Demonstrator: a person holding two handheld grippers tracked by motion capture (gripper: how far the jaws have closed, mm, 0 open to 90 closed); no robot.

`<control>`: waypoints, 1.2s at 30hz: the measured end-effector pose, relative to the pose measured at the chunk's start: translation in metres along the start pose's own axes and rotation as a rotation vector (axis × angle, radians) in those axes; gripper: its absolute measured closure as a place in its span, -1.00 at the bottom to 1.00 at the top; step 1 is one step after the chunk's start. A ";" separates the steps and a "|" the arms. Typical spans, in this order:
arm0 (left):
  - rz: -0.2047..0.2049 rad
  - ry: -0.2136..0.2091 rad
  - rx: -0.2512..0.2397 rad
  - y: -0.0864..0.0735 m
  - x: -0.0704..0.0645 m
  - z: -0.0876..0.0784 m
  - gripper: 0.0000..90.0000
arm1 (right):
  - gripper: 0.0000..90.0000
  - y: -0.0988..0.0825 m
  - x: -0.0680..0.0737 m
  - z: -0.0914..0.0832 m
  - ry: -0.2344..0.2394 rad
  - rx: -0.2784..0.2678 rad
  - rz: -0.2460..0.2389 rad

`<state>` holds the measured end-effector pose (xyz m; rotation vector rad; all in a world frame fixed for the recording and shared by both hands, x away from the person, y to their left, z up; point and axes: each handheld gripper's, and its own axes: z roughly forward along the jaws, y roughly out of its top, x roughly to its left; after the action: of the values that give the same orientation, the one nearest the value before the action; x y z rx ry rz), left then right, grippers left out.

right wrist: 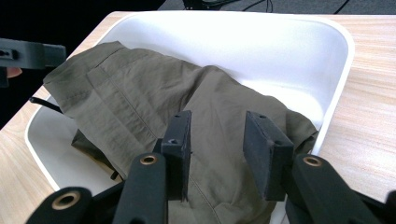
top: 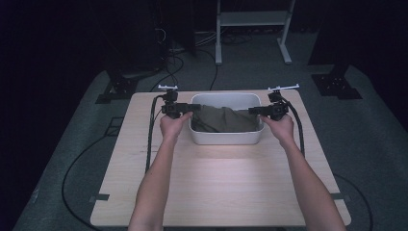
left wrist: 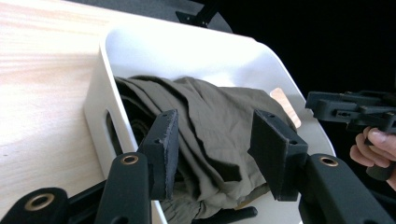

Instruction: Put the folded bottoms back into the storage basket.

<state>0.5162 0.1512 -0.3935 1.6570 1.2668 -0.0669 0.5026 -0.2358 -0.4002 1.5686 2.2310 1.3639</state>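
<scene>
An olive cloth lies bunched in the white tub mid-table. The left gripper and right gripper hover over opposite tub ends, jaws apart, gripping nothing; bare tabletop lies nearer the person.

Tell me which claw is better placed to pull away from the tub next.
Probably the right claw: its jaws stand apart above the olive garment without pinching it. The left claw sits lower, beside the white tub's wall, with cloth bunched between its jaws, so it may snag.
</scene>
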 end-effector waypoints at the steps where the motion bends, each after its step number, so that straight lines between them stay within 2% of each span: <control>1: -0.002 -0.002 -0.004 0.001 0.000 -0.002 0.15 | 0.36 0.000 0.000 0.000 0.002 0.000 0.001; 6: -0.006 -0.018 -0.025 0.003 0.000 -0.012 0.14 | 0.36 -0.003 0.001 -0.001 0.014 0.006 -0.002; 14: 0.021 -0.019 -0.003 0.001 -0.004 -0.015 0.14 | 0.36 -0.005 0.001 -0.003 0.035 0.004 -0.004; 19: 0.007 -0.035 -0.003 -0.003 -0.002 -0.014 0.13 | 0.34 -0.008 0.000 -0.003 0.057 0.002 0.005; 26: -0.006 -0.049 -0.016 -0.008 0.000 -0.021 0.10 | 0.30 -0.013 -0.001 -0.006 0.090 -0.011 0.014; 27: 0.003 -0.046 -0.009 -0.009 -0.001 -0.021 0.10 | 0.29 -0.014 -0.001 -0.007 0.093 -0.011 0.012; 30: 0.004 -0.075 -0.027 -0.011 -0.005 -0.023 0.09 | 0.26 -0.016 -0.001 -0.008 0.111 -0.003 0.015; 36: 0.016 -0.100 -0.021 -0.015 -0.012 -0.022 0.08 | 0.23 -0.019 0.000 -0.013 0.136 -0.019 0.019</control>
<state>0.4884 0.1583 -0.3862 1.6255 1.1745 -0.1248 0.4828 -0.2449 -0.4058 1.5387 2.2753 1.5364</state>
